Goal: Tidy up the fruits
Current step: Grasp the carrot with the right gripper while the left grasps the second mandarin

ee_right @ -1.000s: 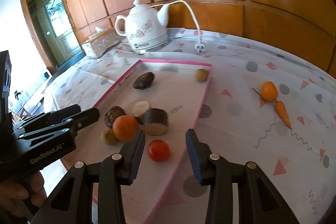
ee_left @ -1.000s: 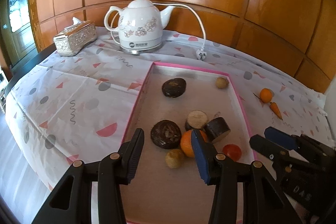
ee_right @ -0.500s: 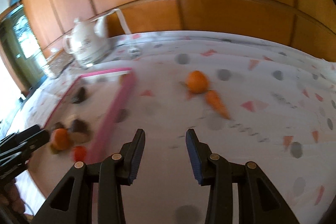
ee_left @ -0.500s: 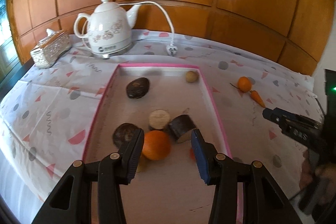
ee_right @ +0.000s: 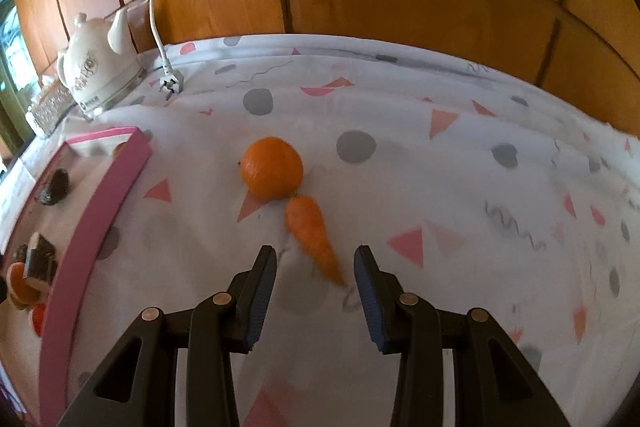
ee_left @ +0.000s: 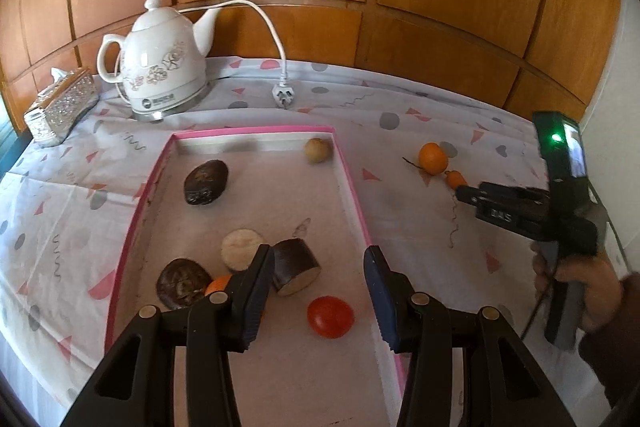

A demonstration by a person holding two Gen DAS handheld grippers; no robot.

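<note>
A pink-rimmed tray (ee_left: 352, 183) holds a red tomato (ee_left: 330, 316), a cut dark eggplant piece (ee_left: 296, 267), an orange (ee_left: 218, 283) half hidden by my left finger, dark fruits and a small round tan fruit (ee_left: 317, 150). My left gripper (ee_left: 318, 289) is open and empty above the tray's near end. An orange (ee_right: 272, 167) and a carrot (ee_right: 314, 239) lie touching on the cloth right of the tray (ee_right: 100, 203). My right gripper (ee_right: 316, 291) is open, its fingers either side of the carrot's tip; it also shows in the left wrist view (ee_left: 468, 193).
A white electric kettle (ee_left: 160, 67) with its cord and plug (ee_left: 282, 95) stands at the back left, a silver tissue box (ee_left: 60, 105) beside it. A wood-panel wall runs behind the patterned tablecloth (ee_right: 460, 155).
My right gripper has swung from over the tray to the right and come close to the orange and carrot. My left gripper has shifted right over the tray.
</note>
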